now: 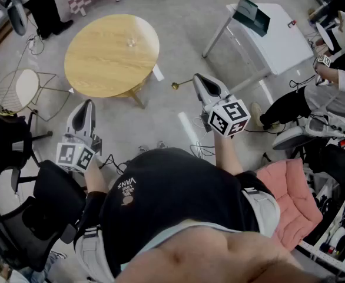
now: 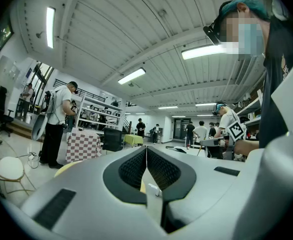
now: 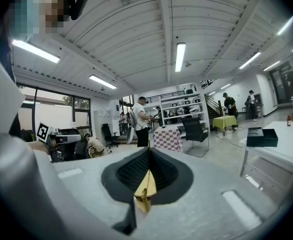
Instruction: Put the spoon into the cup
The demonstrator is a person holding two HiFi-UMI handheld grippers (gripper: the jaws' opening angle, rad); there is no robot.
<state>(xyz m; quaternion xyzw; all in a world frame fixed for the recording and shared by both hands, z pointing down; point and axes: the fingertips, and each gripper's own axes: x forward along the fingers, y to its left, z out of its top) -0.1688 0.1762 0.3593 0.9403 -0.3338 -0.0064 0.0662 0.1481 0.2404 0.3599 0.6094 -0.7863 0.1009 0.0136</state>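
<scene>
I'm holding the left tongs (image 1: 88,105) and right tongs (image 1: 199,79) shut, both empty. The cup (image 1: 130,41) is sitting on the round worktop (image 1: 96,63), upper left. I'm not spotting the spoon, so I'm reckoning I should step closer first.

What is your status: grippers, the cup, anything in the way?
Left gripper shut, empty; right gripper shut, empty. Small clear cup on round table ahead. Spoon not made out; thin gold thing on floor beside table, maybe it.
</scene>
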